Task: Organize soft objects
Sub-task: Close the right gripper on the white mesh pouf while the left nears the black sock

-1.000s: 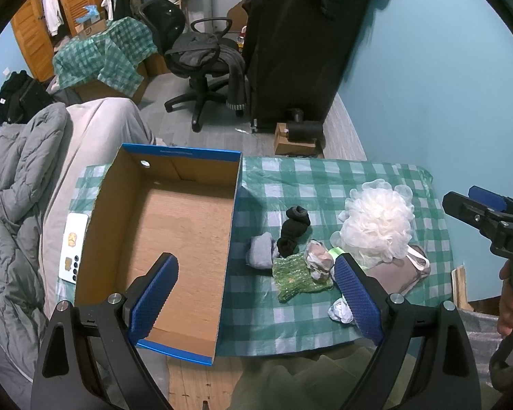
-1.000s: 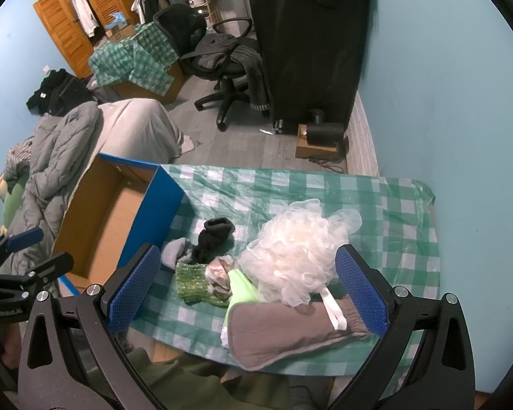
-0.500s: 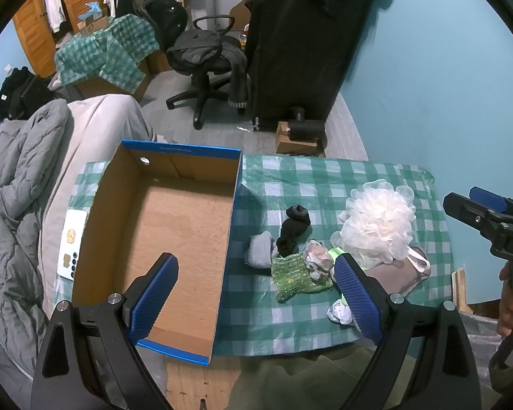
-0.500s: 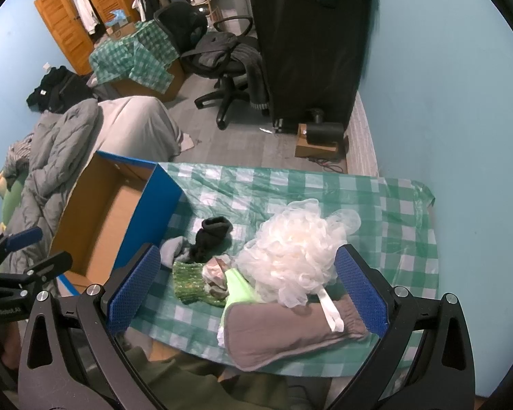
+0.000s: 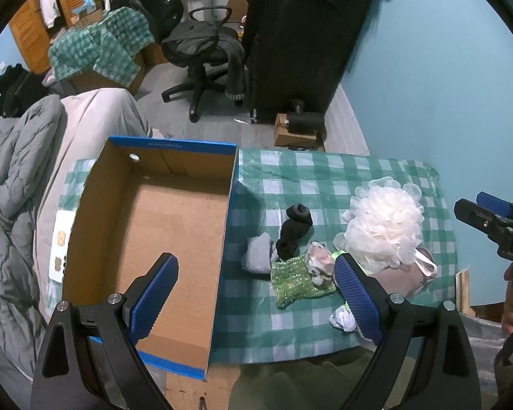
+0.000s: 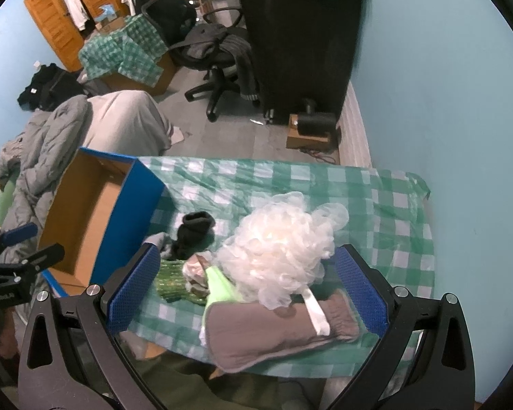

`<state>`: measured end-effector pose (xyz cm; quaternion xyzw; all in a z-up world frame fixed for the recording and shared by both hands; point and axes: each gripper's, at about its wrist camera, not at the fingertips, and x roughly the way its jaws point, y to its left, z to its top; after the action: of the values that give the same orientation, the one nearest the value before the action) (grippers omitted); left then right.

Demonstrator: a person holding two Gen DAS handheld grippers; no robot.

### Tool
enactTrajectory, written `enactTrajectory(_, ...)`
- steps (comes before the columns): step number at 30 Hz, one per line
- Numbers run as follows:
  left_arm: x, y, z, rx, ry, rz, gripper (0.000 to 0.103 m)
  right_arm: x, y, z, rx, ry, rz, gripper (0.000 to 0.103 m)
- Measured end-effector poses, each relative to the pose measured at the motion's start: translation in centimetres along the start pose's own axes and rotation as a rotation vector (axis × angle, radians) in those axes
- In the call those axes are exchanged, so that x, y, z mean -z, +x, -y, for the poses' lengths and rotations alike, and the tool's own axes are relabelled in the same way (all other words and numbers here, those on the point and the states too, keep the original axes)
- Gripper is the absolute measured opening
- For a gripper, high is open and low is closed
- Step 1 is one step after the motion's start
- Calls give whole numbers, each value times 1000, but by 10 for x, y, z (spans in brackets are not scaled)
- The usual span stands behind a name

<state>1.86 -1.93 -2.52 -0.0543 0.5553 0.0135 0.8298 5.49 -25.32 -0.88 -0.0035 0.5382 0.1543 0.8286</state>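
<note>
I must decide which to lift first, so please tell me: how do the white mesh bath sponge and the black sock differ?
The white mesh bath sponge is pale, puffy and round; the black sock is dark, slim and crumpled. The sponge is far bulkier. It rests partly on the grey-brown mitt, while the sock touches a grey sock, nearer the box. Both lie on the checked cloth, ungripped.

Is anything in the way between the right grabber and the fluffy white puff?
Nothing visible blocks it. The open right gripper hangs just above the fluffy white mesh bath puff, which lies on top of the grey-brown fabric mitt, so the puff is the top item.
</note>
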Motion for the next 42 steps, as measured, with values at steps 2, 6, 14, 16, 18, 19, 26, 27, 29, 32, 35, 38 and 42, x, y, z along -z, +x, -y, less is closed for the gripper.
enactTrajectory(2, -4, 7, 3, 0, 17, -9, 94, -9, 4, 12, -3, 13, -14, 101)
enactTrajectory(6, -13, 25, 12, -8, 65, -36, 94, -15, 18, 29, -8, 44, -42, 101)
enactTrajectory(14, -24, 59, 32, 11, 148, -89, 94, -20, 58, 50, 5, 88, -123, 101)
enactTrajectory(16, -25, 68, 37, 12, 170, -100, 94, -20, 69, 52, 8, 96, -142, 101)
enactTrajectory(18, -26, 76, 43, 17, 190, -109, 94, -19, 79, 53, 5, 105, -162, 101)
enactTrajectory(19, -27, 80, 46, 17, 198, -117, 94, -19, 83, 53, 6, 109, -170, 101)
enactTrajectory(26, -30, 113, 63, 46, 247, -166, 94, -13, 112, 53, 29, 113, -219, 101)
enactTrajectory(27, -30, 116, 64, 47, 253, -174, 94, -12, 117, 53, 35, 114, -231, 101)
enactTrajectory(29, -30, 128, 67, 48, 264, -197, 94, -10, 126, 54, 38, 115, -247, 101)
enactTrajectory(32, -29, 139, 68, 60, 269, -221, 94, -6, 138, 55, 34, 115, -276, 101)
enactTrajectory(35, -29, 150, 69, 65, 262, -242, 94, -3, 147, 55, 15, 133, -297, 101)
enactTrajectory(38, -29, 161, 70, 64, 264, -254, 94, -1, 157, 54, 6, 140, -319, 101)
enactTrajectory(42, -26, 174, 73, 54, 287, -273, 94, 1, 169, 57, -5, 143, -347, 101)
